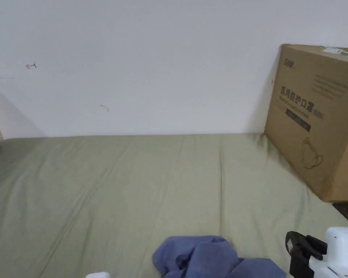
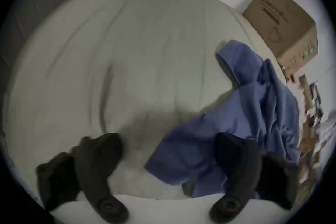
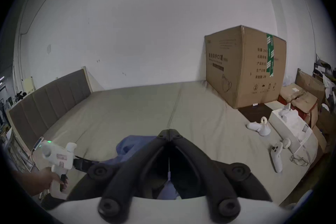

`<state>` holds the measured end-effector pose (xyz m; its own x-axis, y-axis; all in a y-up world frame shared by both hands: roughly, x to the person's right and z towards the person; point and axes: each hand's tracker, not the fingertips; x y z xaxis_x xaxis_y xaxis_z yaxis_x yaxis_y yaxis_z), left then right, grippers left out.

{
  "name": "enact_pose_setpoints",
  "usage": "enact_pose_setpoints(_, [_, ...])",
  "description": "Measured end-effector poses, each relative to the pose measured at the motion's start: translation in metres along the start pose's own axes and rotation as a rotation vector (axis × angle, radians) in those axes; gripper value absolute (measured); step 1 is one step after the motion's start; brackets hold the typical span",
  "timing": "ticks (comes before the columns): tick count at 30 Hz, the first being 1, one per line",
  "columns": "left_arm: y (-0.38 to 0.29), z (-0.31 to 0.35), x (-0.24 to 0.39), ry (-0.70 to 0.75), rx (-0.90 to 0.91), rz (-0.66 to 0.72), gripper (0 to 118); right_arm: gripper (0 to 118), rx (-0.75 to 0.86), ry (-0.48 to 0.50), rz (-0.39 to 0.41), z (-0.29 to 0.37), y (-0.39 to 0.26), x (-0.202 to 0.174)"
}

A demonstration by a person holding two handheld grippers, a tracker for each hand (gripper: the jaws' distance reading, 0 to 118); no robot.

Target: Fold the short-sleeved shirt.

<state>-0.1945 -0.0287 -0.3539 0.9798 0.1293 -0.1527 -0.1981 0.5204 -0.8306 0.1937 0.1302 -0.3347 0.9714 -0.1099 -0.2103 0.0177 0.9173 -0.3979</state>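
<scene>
A blue short-sleeved shirt lies crumpled on the green bed sheet, at the near edge of the head view. My right gripper hovers just right of it; in the right gripper view its jaws are shut tip to tip with nothing between them, and the shirt lies beneath. In the blurred left gripper view the left gripper is wide open over the shirt's near edge, its right jaw above the cloth. A hand holds the left gripper's white body.
A large cardboard box stands at the bed's far right against the white wall. A padded headboard bounds the left side. White controllers and a white box lie at the bed's right edge, with cartons beyond.
</scene>
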Motion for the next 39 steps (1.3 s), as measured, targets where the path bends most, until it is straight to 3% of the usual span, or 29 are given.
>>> enact_pose_setpoints(1, [-0.003,0.013,0.004,-0.002,0.046,-0.033,11,0,-0.024,0.012,-0.002,-0.011,0.0,0.001])
enact_pose_setpoints(2, [-0.005,0.021,0.003,-0.088,0.056,-0.013,2,0,-0.053,0.03,0.001,-0.024,0.001,0.001])
enact_pose_setpoints(5, [-0.019,0.055,-0.01,-0.228,0.082,0.084,2,0,-0.187,0.161,-0.057,-0.075,0.01,0.003])
enact_pose_setpoints(9, [-0.025,0.087,-0.026,-0.174,0.166,0.091,2,11,-0.417,0.215,-0.082,-0.164,0.024,-0.012])
enact_pose_setpoints(10, [-0.028,0.095,-0.03,-0.186,0.178,0.11,2,44,-0.502,0.196,-0.098,-0.193,0.025,-0.017])
enact_pose_setpoints(11, [-0.028,0.096,-0.032,-0.194,0.185,0.121,2,86,-0.585,0.185,-0.094,-0.219,0.022,-0.022])
enact_pose_setpoints(12, [-0.03,0.1,-0.035,-0.199,0.184,0.124,2,109,-0.609,0.178,-0.112,-0.239,0.019,-0.025])
enact_pose_setpoints(13, [-0.032,0.104,-0.037,-0.203,0.181,0.121,2,111,-0.663,0.176,-0.111,-0.264,0.017,-0.029])
enact_pose_setpoints(18, [-0.04,0.105,-0.038,-0.169,0.148,0.059,2,110,-0.868,0.024,0.021,-0.344,-0.01,-0.035])
enact_pose_setpoints(20, [-0.043,0.101,-0.039,-0.171,0.135,0.066,2,99,-0.928,-0.036,0.045,-0.356,-0.023,-0.031])
enact_pose_setpoints(21, [-0.045,0.1,-0.04,-0.172,0.125,0.071,2,87,-0.959,-0.009,0.03,-0.356,-0.026,-0.03])
enact_pose_setpoints(23, [-0.044,0.099,-0.038,-0.171,0.115,0.083,2,64,-0.882,0.02,0.128,-0.341,-0.018,-0.034])
enact_pose_setpoints(25, [-0.043,0.102,-0.039,-0.18,0.116,0.096,2,3,-0.841,0.103,0.17,-0.323,-0.008,-0.034])
enact_pose_setpoints(26, [-0.042,0.105,-0.039,-0.181,0.118,0.102,2,3,-0.773,0.084,0.174,-0.305,0.002,-0.03])
enact_pose_setpoints(30, [-0.044,0.11,-0.047,-0.182,0.172,0.106,2,3,-0.572,0.211,0.027,-0.226,0.042,-0.002])
enact_pose_setpoints(33, [-0.035,0.127,-0.055,-0.155,0.261,0.086,2,3,-0.459,0.226,0.001,-0.157,0.072,0.024])
enact_pose_setpoints(39, [0.03,0.203,-0.073,-0.097,0.414,0.02,2,3,-0.352,0.165,-0.053,-0.062,0.118,0.082])
